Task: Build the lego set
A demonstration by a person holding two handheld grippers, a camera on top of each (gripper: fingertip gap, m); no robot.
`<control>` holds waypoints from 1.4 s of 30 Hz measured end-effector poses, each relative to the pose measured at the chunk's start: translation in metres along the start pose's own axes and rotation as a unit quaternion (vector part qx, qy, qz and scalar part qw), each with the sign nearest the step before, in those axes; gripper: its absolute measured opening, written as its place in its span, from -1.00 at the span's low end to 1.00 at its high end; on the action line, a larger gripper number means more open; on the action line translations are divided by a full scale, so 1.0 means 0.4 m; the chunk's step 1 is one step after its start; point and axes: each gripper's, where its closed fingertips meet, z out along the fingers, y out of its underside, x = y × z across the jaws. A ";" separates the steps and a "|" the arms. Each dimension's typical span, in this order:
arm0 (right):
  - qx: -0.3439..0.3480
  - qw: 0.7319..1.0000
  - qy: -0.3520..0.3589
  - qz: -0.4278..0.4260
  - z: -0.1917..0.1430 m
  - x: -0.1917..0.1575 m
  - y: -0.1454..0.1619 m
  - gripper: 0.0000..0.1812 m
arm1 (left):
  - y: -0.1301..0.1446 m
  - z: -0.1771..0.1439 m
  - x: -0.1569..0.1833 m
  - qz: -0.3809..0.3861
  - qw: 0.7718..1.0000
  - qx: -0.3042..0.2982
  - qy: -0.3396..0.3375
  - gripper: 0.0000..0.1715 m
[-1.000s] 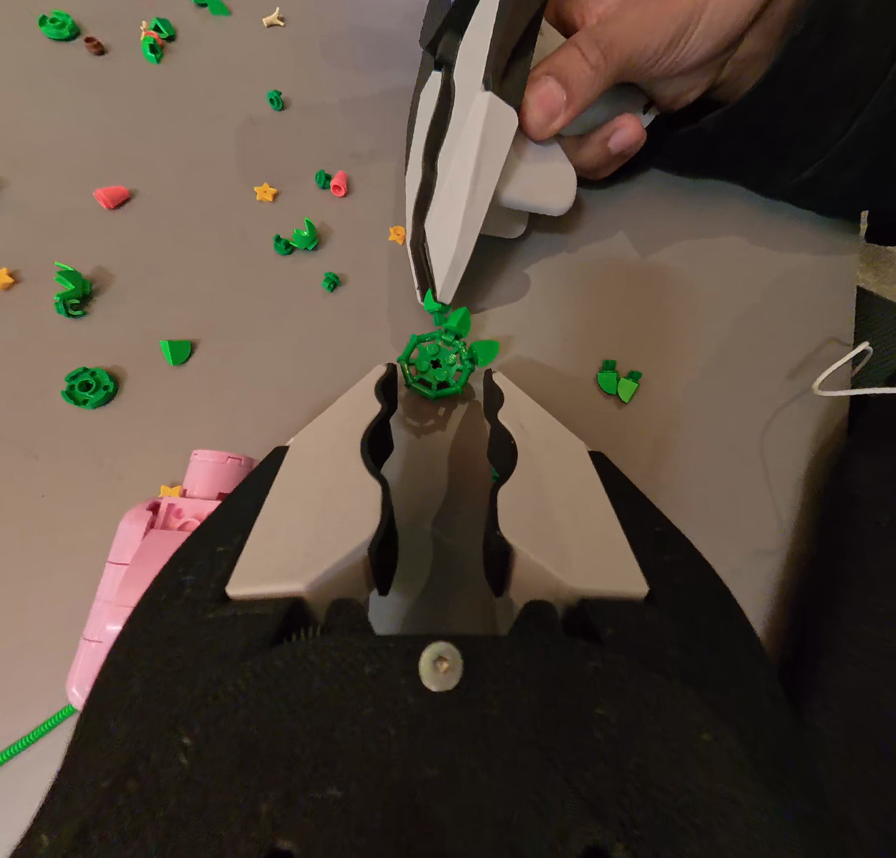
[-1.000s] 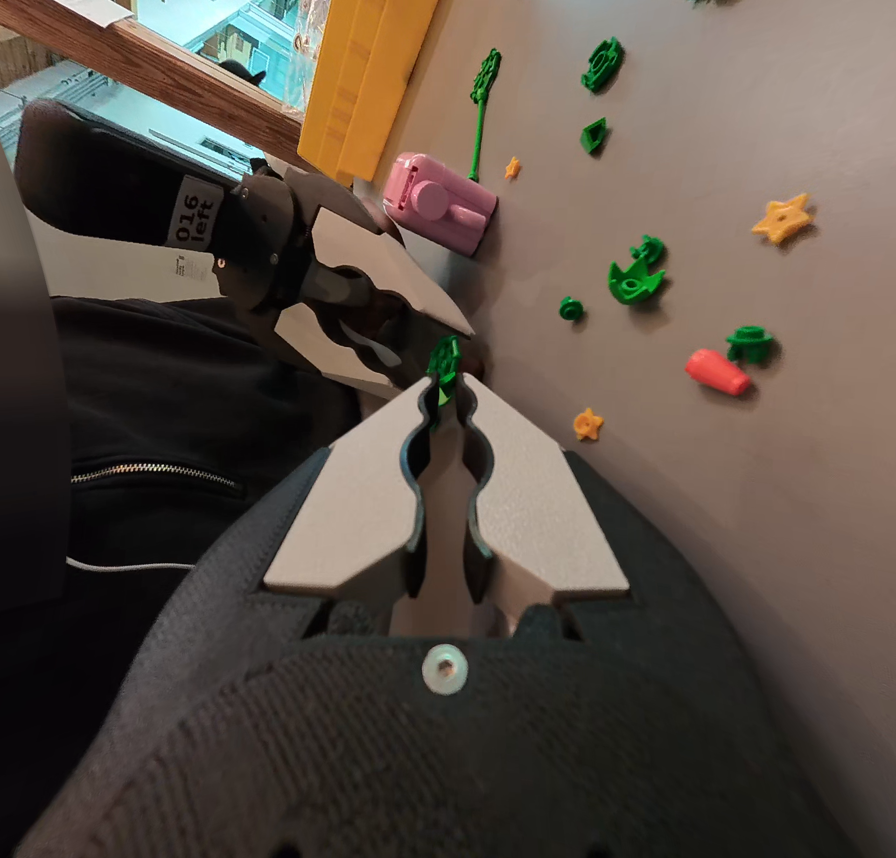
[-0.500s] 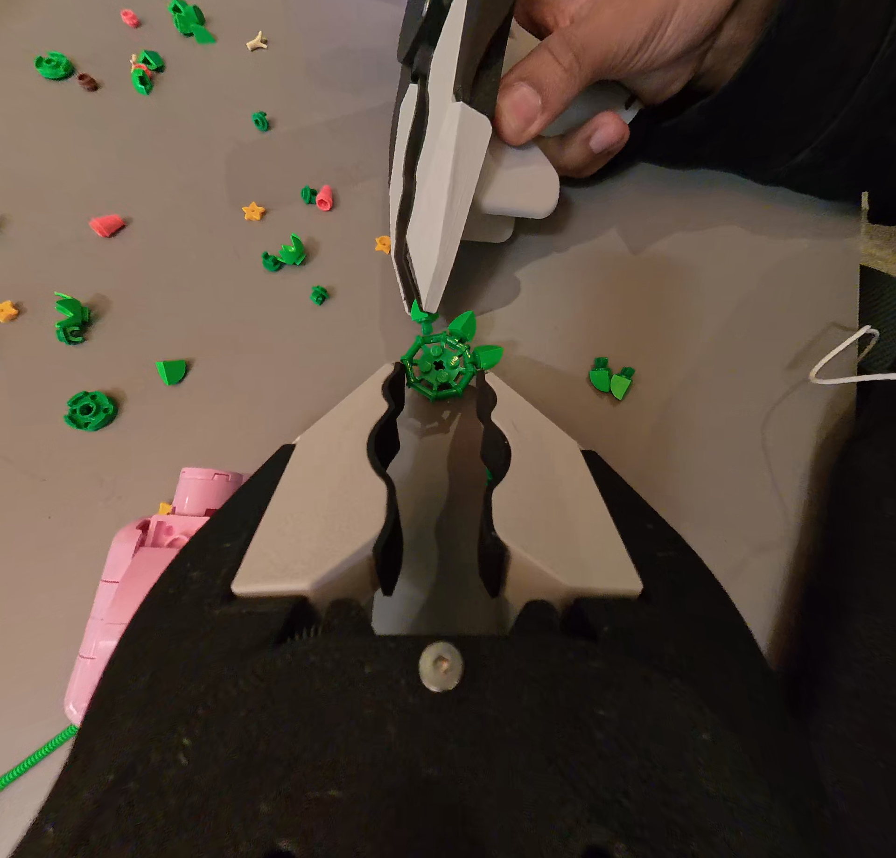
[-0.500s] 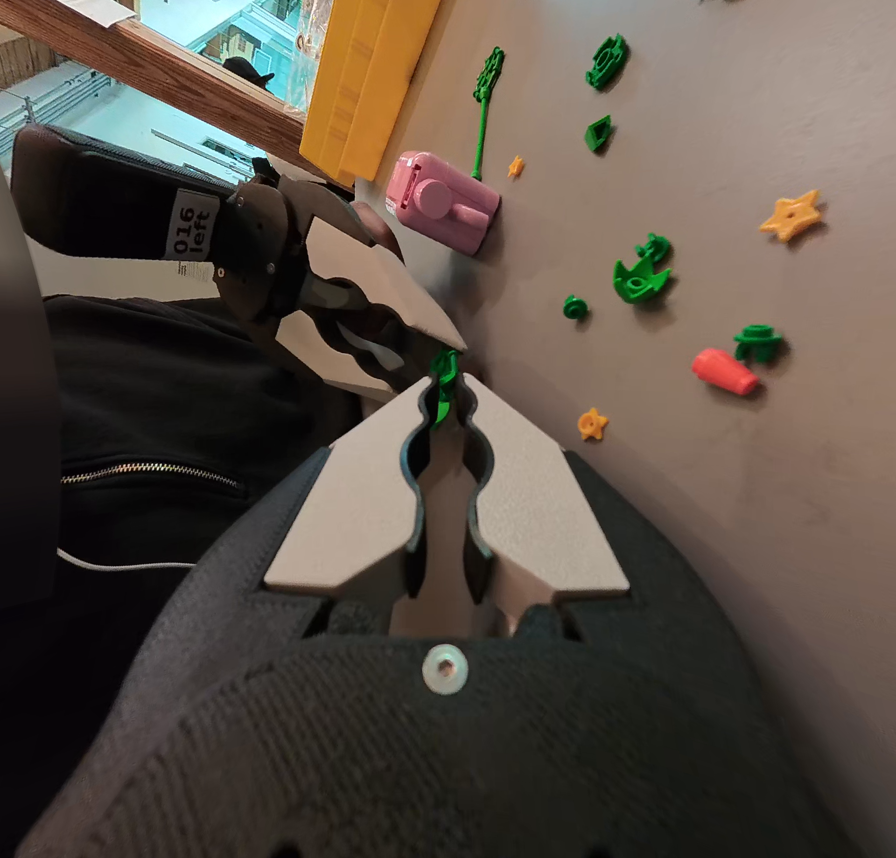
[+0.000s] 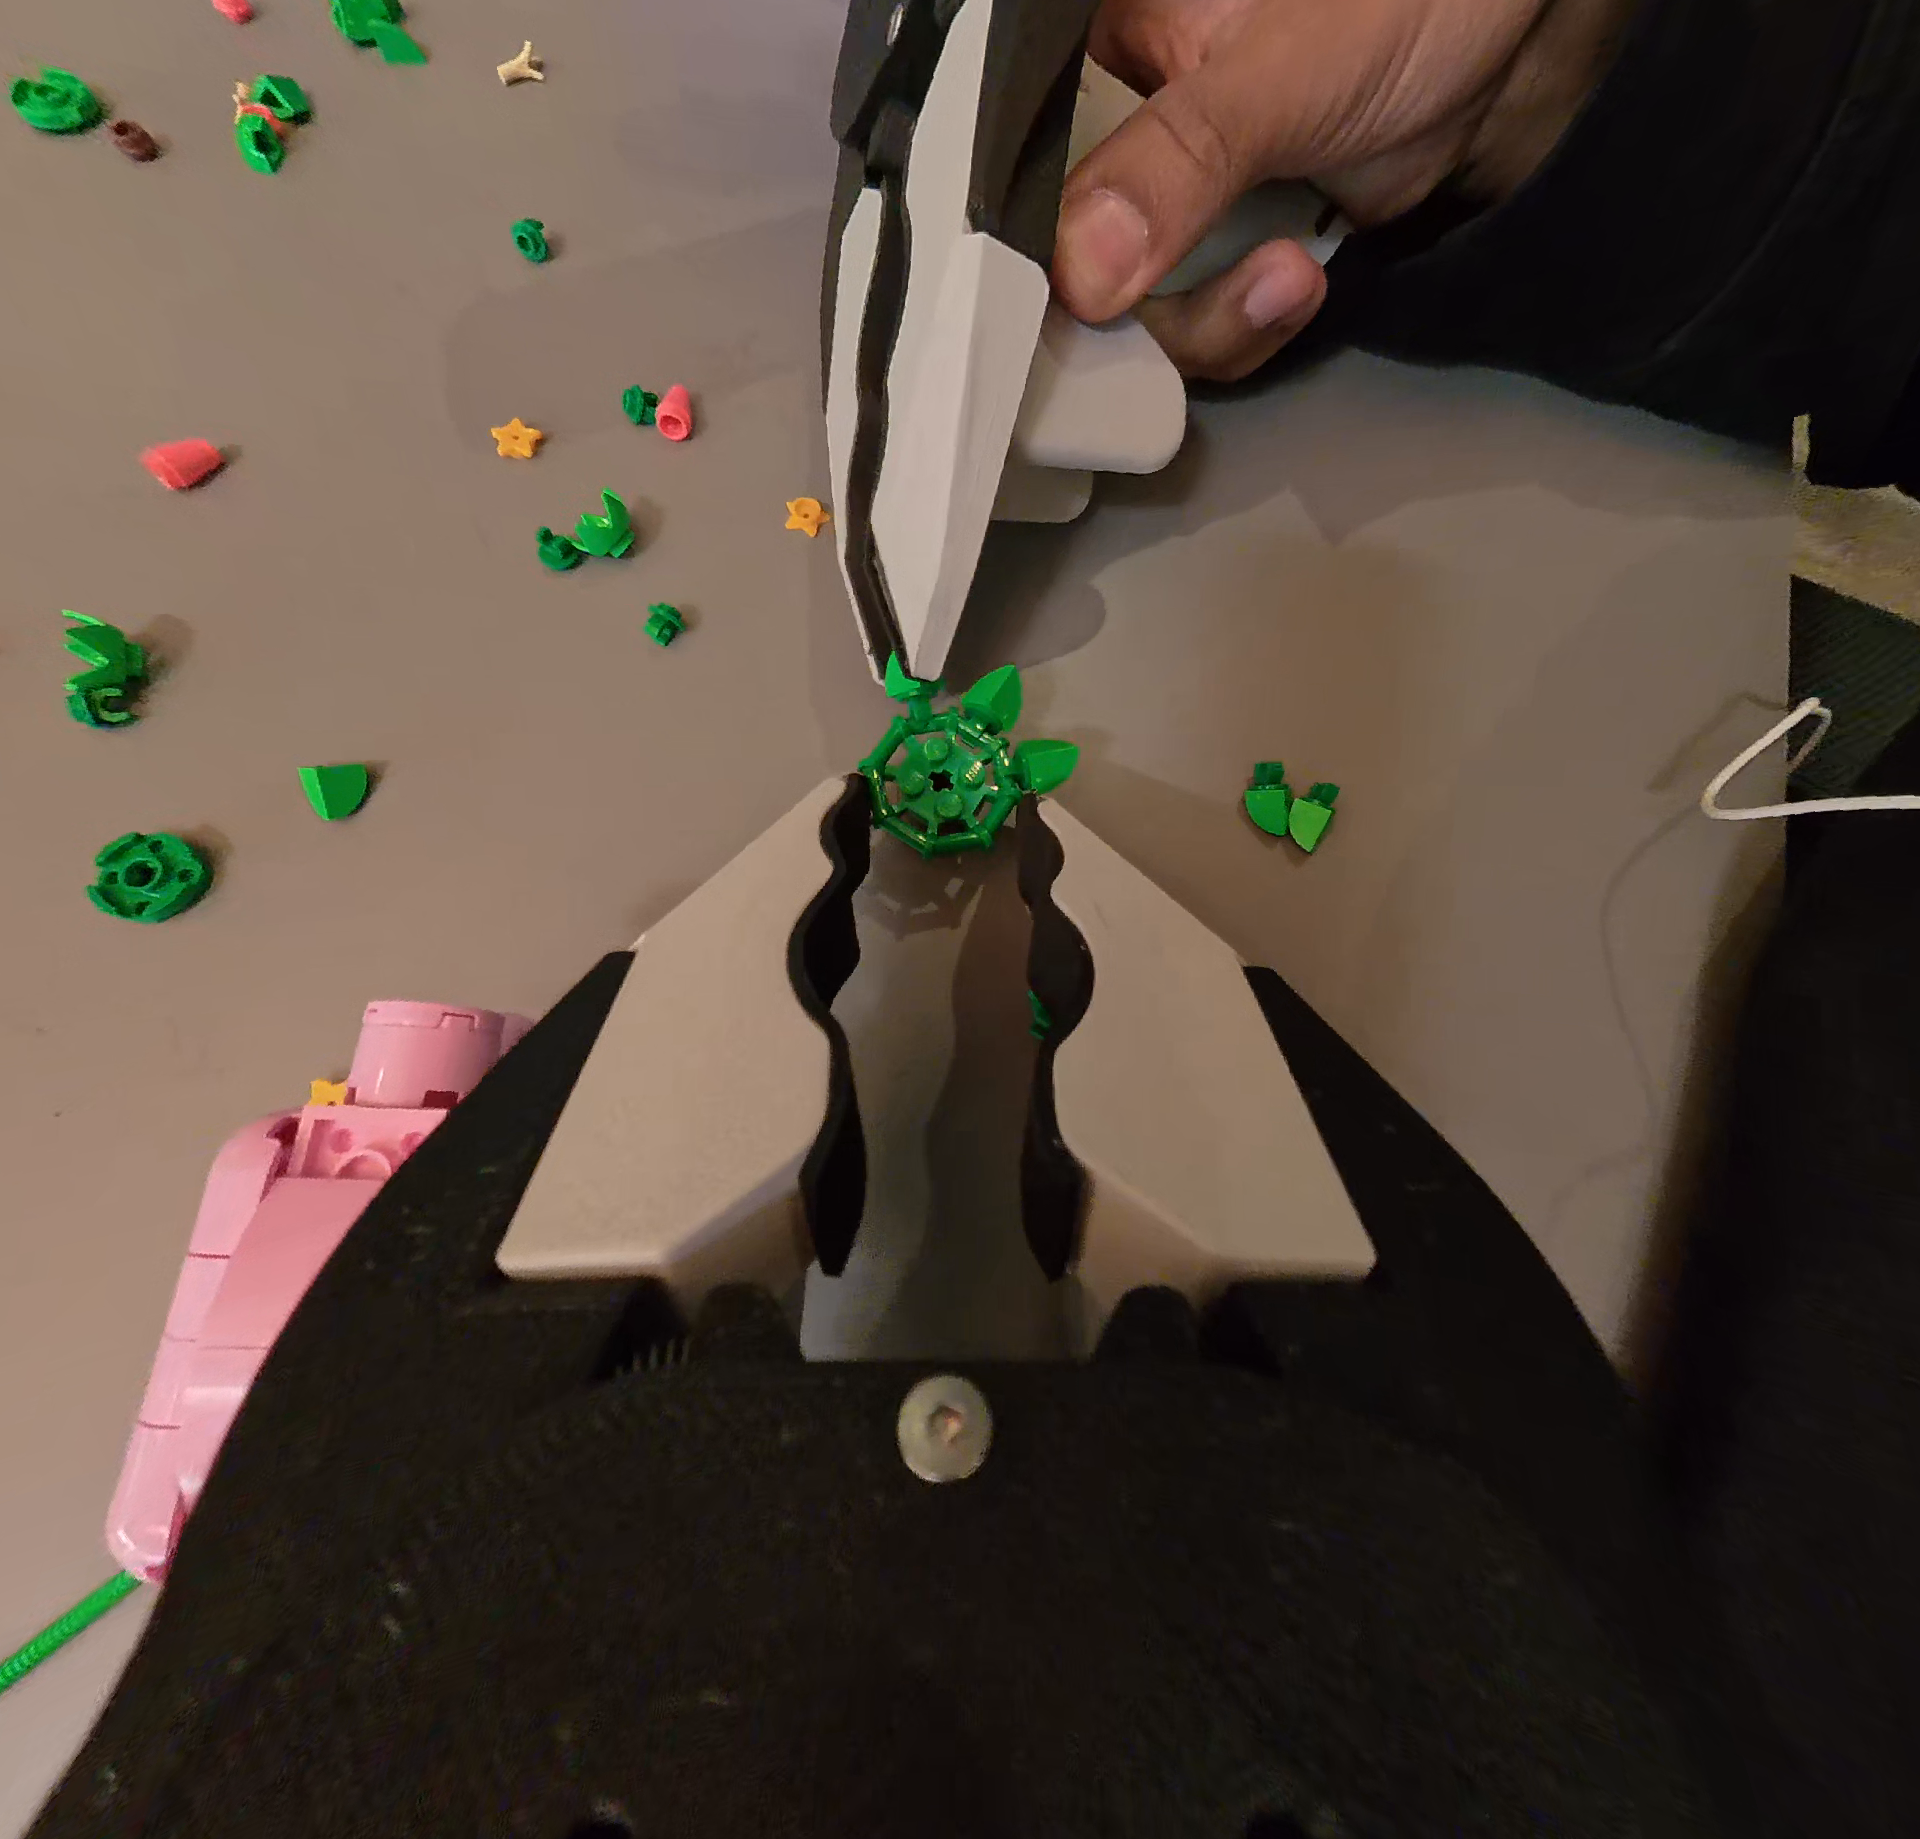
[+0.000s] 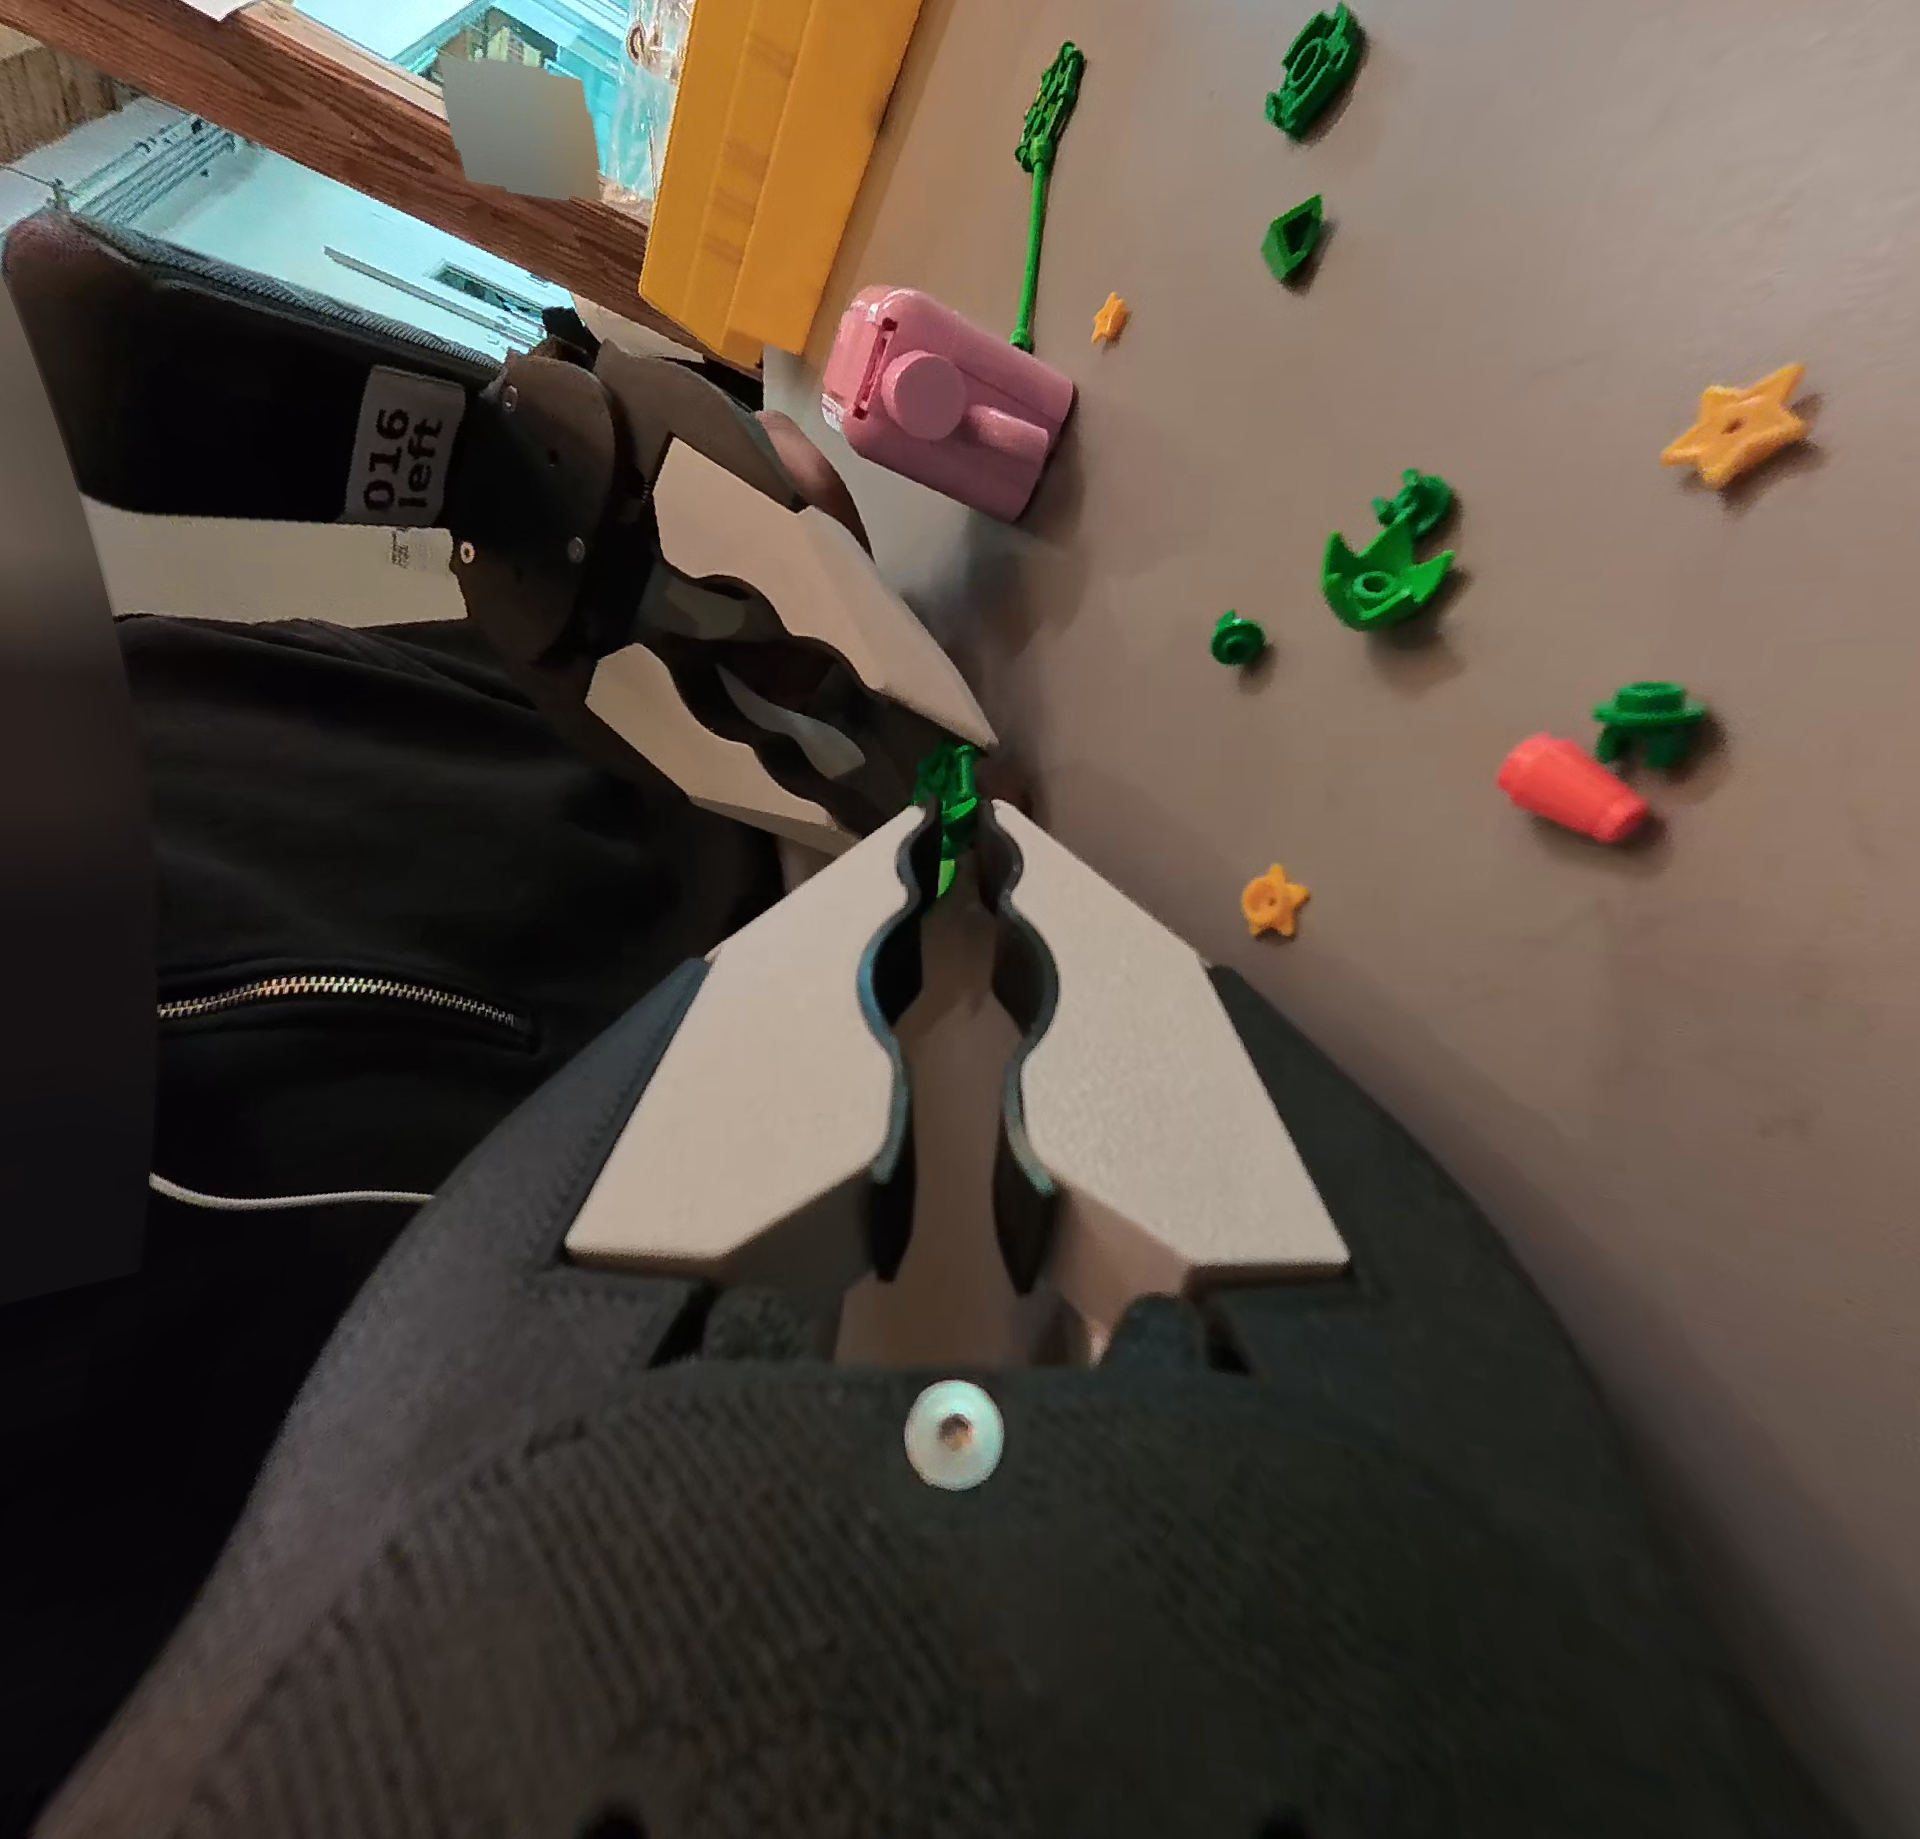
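Note:
My left gripper (image 5: 943,802) is shut on a round green web-like wheel (image 5: 940,797) at its fingertips, just above the grey table. Two green leaves (image 5: 992,693) stick out of the wheel's far right rim. My right gripper (image 5: 902,646) comes down from above, shut on a small green leaf piece (image 5: 906,686) that touches the wheel's far rim. In the right wrist view my right gripper (image 6: 956,818) pinches the leaf piece (image 6: 948,854), and the left gripper (image 6: 914,781) holds the wheel (image 6: 940,773) edge-on right ahead.
A pink built block (image 5: 239,1270) lies left of my left gripper and also shows in the right wrist view (image 6: 945,402). A leaf pair (image 5: 1291,810) lies to the right. Green, orange star (image 5: 516,439) and coral pieces are scattered at left. A yellow box (image 6: 790,116) stands behind. Less than 4 cm separates the two grippers' tips. My left gripper's tips are some 11 cm from the pink built block (image 5: 239,1270).
My left jaws have closed in a little onto the wheel. My right gripper has brought the leaf piece down against the wheel's rim.

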 end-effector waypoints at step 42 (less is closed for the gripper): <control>-0.062 0.997 -0.041 0.021 0.007 -0.001 0.008 -0.95 | 0.002 -0.004 0.022 -0.003 1.000 -0.006 0.003 -0.75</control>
